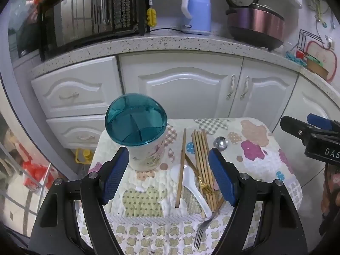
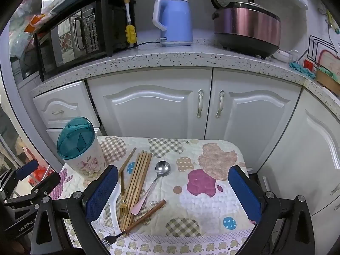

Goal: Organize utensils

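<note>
A floral utensil holder (image 1: 146, 150) with a teal lid (image 1: 135, 119) stands at the table's back left; it also shows in the right wrist view (image 2: 85, 161). Beside it lie several wooden chopsticks (image 2: 138, 182), a steel spoon with a pink handle (image 2: 157, 176), a white spoon (image 1: 193, 184), a gold fork (image 2: 122, 199) and a wooden-handled fork (image 2: 138, 223). My left gripper (image 1: 169, 176) is open and empty, above the near table, just short of the holder. My right gripper (image 2: 173, 193) is open and empty over the table's middle, right of the utensils.
The small table has a patchwork cloth (image 2: 212, 208). White cabinets (image 2: 153, 106) stand behind it. On the counter are a microwave (image 2: 74, 36), a blue kettle (image 2: 174, 21) and a rice cooker (image 2: 246, 25).
</note>
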